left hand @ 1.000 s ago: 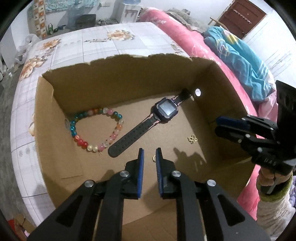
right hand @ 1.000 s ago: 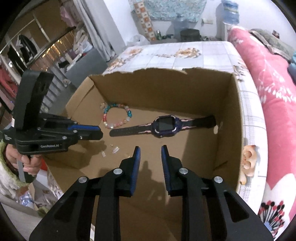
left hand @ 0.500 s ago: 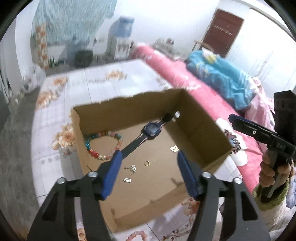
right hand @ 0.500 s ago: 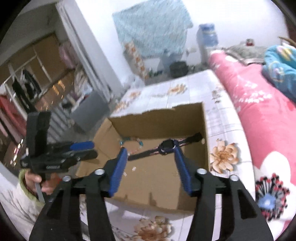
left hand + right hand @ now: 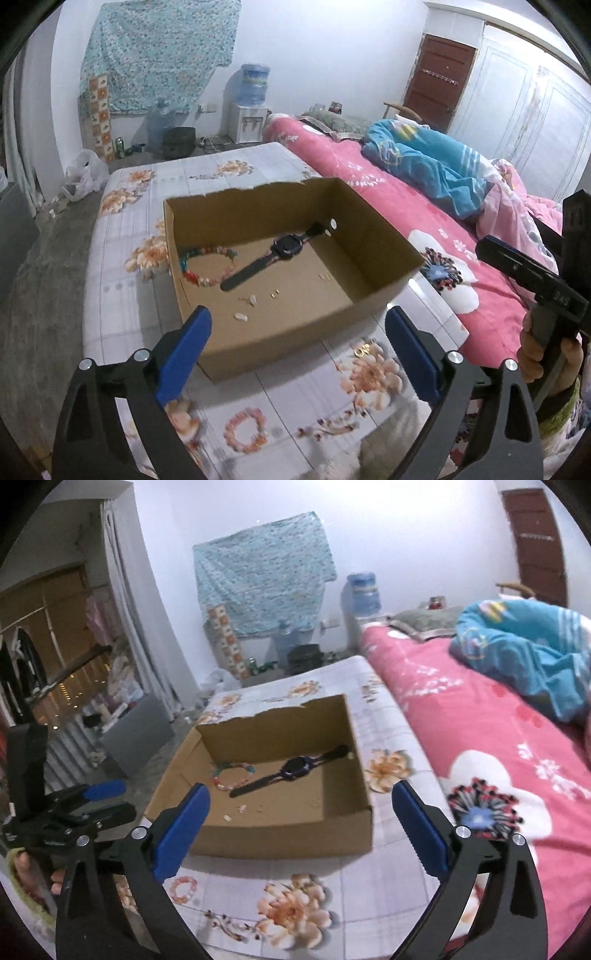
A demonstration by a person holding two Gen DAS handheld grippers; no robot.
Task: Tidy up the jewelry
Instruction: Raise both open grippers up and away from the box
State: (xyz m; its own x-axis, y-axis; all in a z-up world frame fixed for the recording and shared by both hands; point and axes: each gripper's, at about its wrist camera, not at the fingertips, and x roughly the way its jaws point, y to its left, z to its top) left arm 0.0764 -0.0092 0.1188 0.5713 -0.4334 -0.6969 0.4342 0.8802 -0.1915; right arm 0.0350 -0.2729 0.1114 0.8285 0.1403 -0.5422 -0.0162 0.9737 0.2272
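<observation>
On floral tabletop (image 5: 236, 177) beside pink bed (image 5: 413, 206) (bedroom), cardboard box (image 5: 376, 236).

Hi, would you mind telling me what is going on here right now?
A person is sorting jewelry into a cardboard box. The watch and a beaded bracelet already lie inside. The left gripper and right gripper are both open and empty, above the table. A pink bracelet is not yet boxed.

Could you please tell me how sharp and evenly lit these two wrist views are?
Left wrist: cardboard box and watch fairly sharp, small pieces smeared, fisheye bending the walls. Right wrist: softer overall, motion blur on the flowered cloth; dim, bluish indoor light in both.
</observation>
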